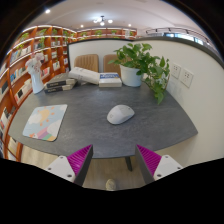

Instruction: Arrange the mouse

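A white computer mouse (120, 114) lies on the grey table (90, 125), right of the middle and well beyond my fingers. A pale patterned mouse mat (45, 121) rests on the table's left part, apart from the mouse. My gripper (113, 160) hangs off the table's near edge, open, with nothing between its magenta pads (80, 158).
A leafy potted plant (138, 62) in a white pot stands at the table's far right. Books (98, 78) and a spray bottle (37, 72) sit at the far left. Bookshelves (25, 55) line the left wall. Wooden floor (112, 172) shows below the table's near edge.
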{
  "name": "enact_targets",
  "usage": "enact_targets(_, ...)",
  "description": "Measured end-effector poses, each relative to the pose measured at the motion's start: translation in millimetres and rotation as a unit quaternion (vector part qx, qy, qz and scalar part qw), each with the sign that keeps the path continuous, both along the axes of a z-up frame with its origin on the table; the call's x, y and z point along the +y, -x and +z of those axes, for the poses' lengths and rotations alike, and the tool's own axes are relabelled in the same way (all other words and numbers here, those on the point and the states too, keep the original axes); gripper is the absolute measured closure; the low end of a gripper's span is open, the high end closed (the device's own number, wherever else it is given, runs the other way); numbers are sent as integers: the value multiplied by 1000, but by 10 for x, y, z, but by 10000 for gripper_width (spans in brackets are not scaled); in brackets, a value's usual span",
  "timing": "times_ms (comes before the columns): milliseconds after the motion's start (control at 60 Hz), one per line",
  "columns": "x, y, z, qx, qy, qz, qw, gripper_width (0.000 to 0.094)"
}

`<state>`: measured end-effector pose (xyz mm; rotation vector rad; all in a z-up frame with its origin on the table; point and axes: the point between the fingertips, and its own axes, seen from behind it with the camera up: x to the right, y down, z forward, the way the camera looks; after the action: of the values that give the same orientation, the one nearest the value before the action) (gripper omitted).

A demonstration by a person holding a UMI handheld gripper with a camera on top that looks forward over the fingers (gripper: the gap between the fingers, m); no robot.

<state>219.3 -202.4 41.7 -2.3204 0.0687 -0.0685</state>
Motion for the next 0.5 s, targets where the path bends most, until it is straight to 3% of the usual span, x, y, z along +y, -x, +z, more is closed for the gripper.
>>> enact_targets(500, 1457, -252, -490, 29, 62, 11, 998, 79)
